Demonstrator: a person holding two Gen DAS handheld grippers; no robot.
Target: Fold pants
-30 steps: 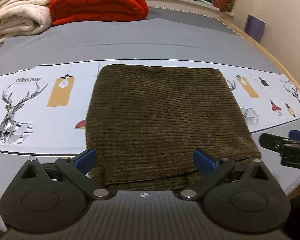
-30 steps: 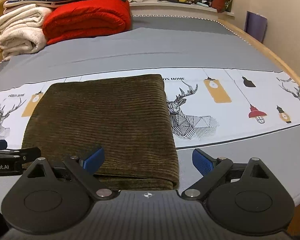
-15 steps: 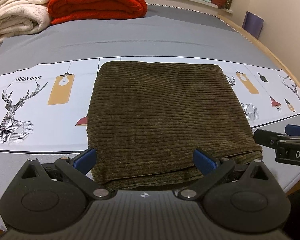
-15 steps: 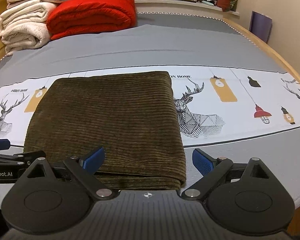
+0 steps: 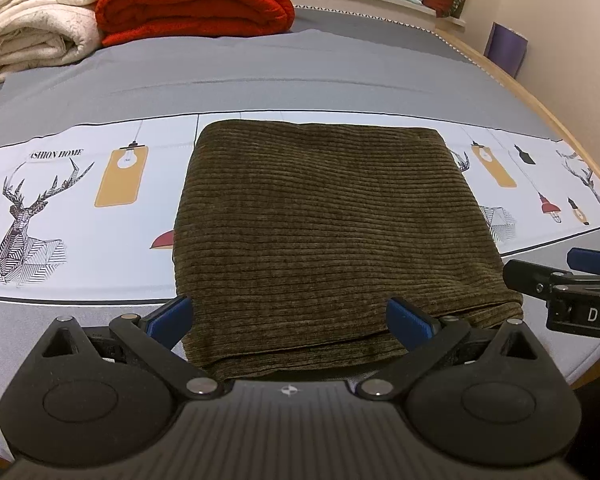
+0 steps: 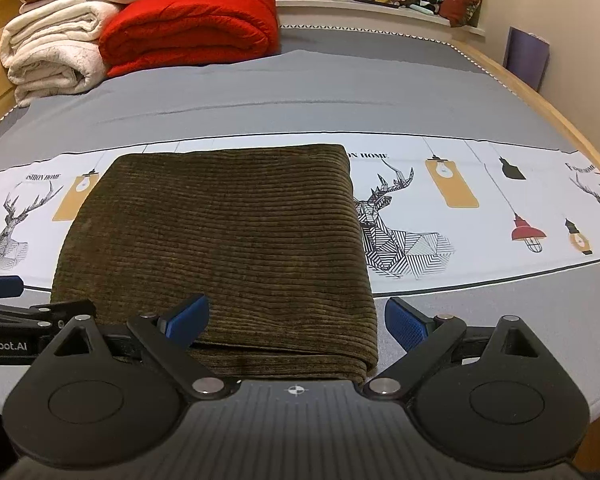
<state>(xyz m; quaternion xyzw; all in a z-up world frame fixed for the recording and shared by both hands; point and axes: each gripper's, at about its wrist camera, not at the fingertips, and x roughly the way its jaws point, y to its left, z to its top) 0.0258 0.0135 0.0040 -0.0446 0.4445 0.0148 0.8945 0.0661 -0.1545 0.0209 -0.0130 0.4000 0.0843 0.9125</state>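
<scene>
Left gripper (image 5: 288,316): jaws wide apart, gripping nothing, straddling the near edge of the folded pants (image 5: 324,232). Right gripper (image 6: 296,320): same, jaws spread at the near right corner (empty). Pants lie flat on the bed (image 5: 260,80). Both grippers have drawn back slightly since 1.0 s ago.

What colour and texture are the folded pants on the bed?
Dark olive-brown, with fine corduroy ribs running across the pants. Clearest in the left wrist view.
</scene>
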